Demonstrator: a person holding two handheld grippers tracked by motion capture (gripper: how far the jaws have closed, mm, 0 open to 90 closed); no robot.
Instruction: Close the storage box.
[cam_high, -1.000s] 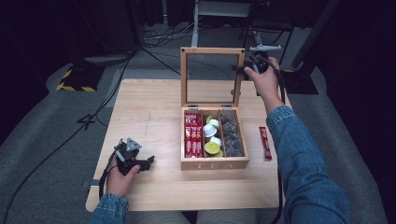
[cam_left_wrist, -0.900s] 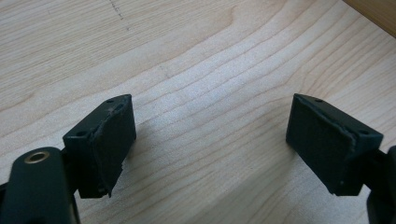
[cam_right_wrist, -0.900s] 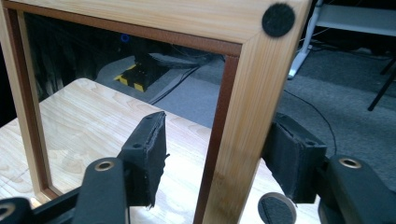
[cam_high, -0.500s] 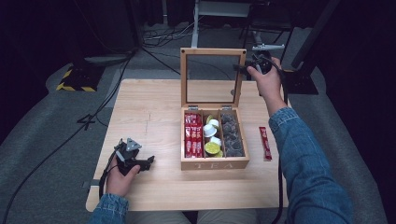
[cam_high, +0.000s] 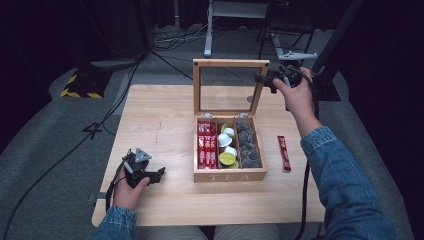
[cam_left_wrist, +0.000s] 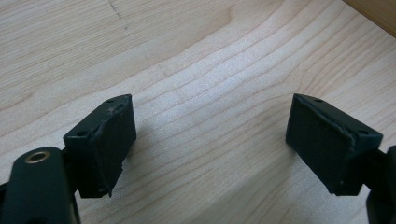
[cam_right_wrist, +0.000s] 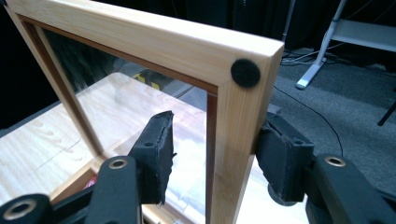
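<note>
A wooden tea box (cam_high: 230, 175) stands mid-table with its glass lid (cam_high: 230, 63) raised upright. Inside are red sachets (cam_high: 206, 145), white and green pods (cam_high: 227, 150) and dark pods (cam_high: 248, 145). My right gripper (cam_high: 265, 80) is at the lid's upper right corner. In the right gripper view its jaws straddle the lid frame (cam_right_wrist: 140, 37): one pad (cam_right_wrist: 280, 158) touches the outer edge, while the other stands off it, so the right gripper (cam_right_wrist: 215, 158) is open. My left gripper (cam_high: 159, 175) rests low on the table at the front left; it (cam_left_wrist: 210, 144) is open and holds nothing.
A single red sachet (cam_high: 283, 152) lies on the table (cam_high: 160, 115) to the right of the box. Cables, a yellow-black marked block (cam_high: 80, 85) and a white stand (cam_high: 235, 10) sit on the dark floor beyond the table's far edge.
My right hand has shifted slightly to the right at the lid's corner. The lid stays upright. The left gripper has not moved.
</note>
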